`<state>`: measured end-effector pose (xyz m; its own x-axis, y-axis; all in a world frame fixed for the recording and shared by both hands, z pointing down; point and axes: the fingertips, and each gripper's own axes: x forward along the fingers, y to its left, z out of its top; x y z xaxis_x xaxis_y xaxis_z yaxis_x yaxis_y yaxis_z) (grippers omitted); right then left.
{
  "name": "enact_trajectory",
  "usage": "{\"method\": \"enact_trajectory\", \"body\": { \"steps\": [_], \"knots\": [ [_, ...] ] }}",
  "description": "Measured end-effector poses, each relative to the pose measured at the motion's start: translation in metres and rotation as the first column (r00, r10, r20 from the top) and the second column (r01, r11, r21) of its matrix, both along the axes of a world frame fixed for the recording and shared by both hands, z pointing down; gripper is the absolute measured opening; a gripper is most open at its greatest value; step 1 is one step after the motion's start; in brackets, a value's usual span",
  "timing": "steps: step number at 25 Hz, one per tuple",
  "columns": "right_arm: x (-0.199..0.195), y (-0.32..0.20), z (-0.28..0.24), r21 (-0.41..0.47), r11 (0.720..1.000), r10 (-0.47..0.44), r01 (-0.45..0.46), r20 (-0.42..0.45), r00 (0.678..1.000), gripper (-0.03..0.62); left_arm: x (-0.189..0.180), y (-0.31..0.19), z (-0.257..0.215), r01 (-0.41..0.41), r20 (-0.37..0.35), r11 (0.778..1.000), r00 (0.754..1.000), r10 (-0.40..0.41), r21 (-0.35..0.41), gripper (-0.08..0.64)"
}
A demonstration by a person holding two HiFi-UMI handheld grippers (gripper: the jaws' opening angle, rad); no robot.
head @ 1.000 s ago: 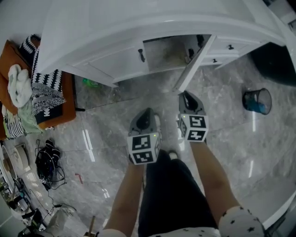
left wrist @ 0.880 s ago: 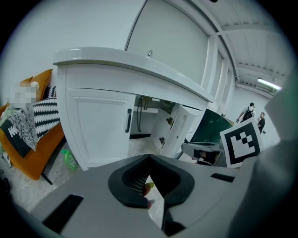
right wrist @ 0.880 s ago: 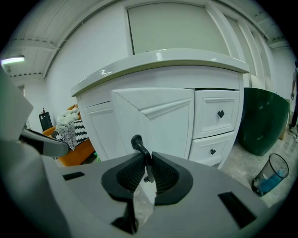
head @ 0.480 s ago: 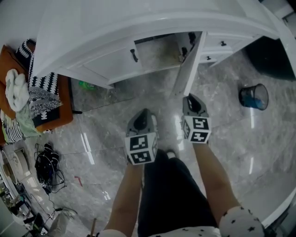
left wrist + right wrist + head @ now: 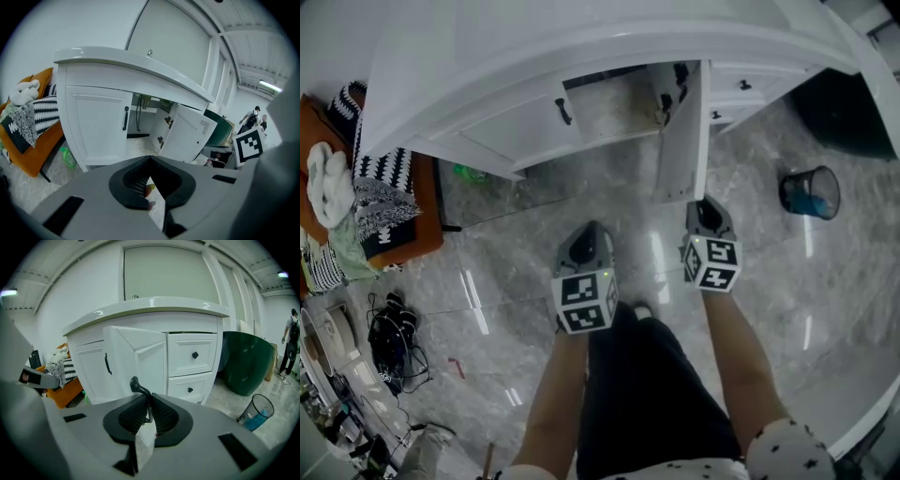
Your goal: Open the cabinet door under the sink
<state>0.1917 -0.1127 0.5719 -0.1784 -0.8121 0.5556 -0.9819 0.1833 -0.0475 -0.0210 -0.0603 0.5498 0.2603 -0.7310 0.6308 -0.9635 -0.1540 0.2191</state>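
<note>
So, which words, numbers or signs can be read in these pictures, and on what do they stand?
No text can be read anywhere.
Left marker cube and right marker cube: only black-and-white square patterns, no letters.
Green bottle on the floor: label too small to read.

Cabinet door (image 5: 682, 131) swung open; neighbouring door (image 5: 520, 122) shut; blue bin (image 5: 809, 193) on marble floor (image 5: 534, 244), right.

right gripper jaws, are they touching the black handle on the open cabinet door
Touching. The right gripper view shows the right gripper with its jaws, which have just been closing, pinched on the black handle that stands between them.
</note>
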Motion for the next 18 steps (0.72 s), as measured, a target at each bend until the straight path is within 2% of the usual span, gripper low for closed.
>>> {"method": "enact_trajectory", "body": {
  "steps": [8,18],
  "knots": [
    [0.027,0.003,0.000,0.002,1.000,-0.002,0.002,-0.001,1.000,0.031,0.009,0.002,0.001,-0.026,0.005,1.000,1.000,0.026,-0.006,0.002],
    [0.074,-0.001,0.003,-0.012,0.998,-0.068,0.069,0.009,0.998,0.026,0.010,0.003,0.004,-0.039,0.014,0.999,0.999,0.040,-0.012,0.002]
  ]
}}
